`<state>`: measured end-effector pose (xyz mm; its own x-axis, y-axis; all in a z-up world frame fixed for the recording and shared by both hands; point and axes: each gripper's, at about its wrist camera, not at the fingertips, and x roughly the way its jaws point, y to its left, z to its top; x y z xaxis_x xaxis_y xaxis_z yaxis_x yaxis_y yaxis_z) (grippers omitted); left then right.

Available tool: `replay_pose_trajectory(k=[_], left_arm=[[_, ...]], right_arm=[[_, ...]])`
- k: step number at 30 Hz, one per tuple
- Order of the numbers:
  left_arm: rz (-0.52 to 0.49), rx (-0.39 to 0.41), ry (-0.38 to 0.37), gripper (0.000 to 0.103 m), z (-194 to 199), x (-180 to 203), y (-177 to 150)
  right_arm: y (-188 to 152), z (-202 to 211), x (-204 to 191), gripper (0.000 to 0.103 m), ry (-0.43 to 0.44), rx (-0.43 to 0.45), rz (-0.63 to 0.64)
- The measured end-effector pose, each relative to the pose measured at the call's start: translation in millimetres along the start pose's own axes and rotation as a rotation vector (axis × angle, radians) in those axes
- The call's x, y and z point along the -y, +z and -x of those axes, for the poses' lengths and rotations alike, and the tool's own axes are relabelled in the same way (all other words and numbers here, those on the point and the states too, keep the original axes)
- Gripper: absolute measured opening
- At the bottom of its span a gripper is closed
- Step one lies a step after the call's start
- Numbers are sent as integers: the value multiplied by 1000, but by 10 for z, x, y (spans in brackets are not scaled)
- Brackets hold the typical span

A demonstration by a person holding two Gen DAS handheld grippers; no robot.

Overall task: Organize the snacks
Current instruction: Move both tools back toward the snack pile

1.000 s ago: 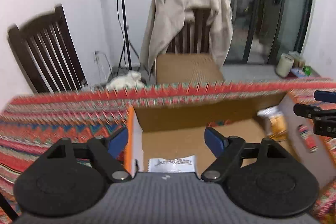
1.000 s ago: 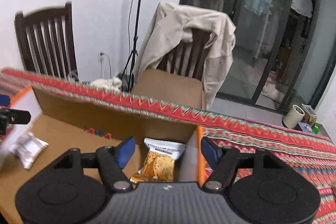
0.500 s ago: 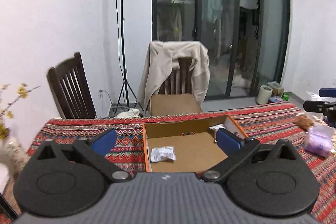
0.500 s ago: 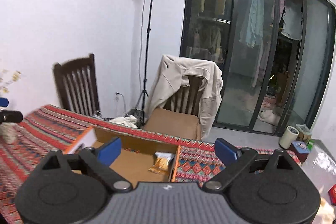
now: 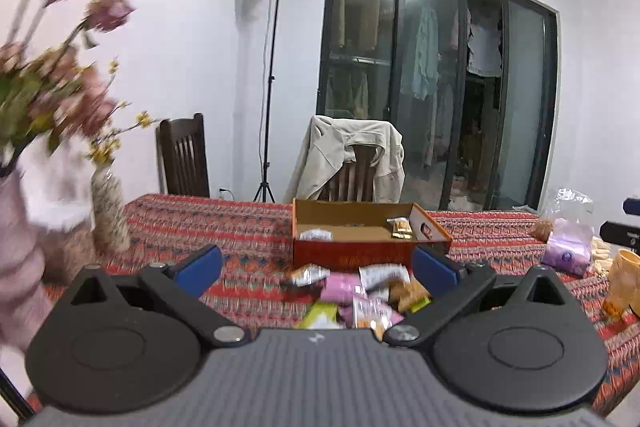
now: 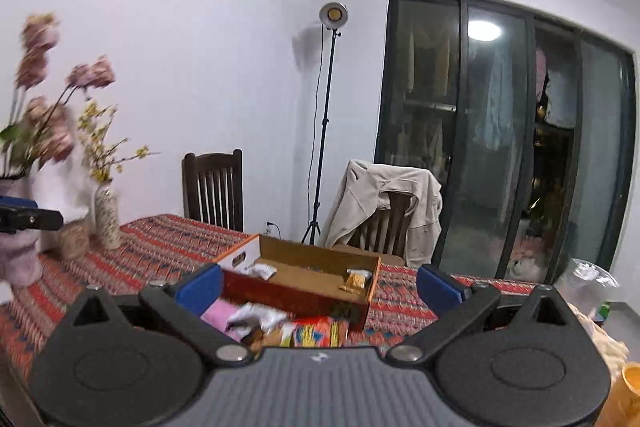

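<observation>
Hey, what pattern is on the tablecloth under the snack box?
The tablecloth has a red zigzag stripe pattern with blue and pale accents; the left wrist view shows it best.

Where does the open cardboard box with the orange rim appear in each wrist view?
Left wrist: cardboard box sits centre, on the table beyond the loose snack pile.
Right wrist: cardboard box sits centre, slightly left, turned corner-on.
Shared landmark: the chair draped with a beige jacket stands behind it.

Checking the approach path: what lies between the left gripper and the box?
A pile of snack packets on the cloth, just before the box; left wrist view shows it.
</observation>
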<state>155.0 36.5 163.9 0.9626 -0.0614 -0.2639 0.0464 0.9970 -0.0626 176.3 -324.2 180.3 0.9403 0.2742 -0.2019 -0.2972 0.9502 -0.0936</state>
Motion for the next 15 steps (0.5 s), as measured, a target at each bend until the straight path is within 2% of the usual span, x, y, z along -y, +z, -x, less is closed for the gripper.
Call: replay_pose_trajectory(k=[4,7,10,15], left_arm=[[34,-27,-17,103,272,34,-464],[12,-47,11,103,335,84,-780],[-4,-96,21,103,304,116,-1030],[-20,-175,32,103,131,143,-1280]], right_arm=[[-475,244,-249,103,-38,8,-3],[-860,377,-469,103,-49,-10,2],[-1181,419,-592,103,-37,-43,-25],[-1527,356,-641,103,-18,-130,-69]])
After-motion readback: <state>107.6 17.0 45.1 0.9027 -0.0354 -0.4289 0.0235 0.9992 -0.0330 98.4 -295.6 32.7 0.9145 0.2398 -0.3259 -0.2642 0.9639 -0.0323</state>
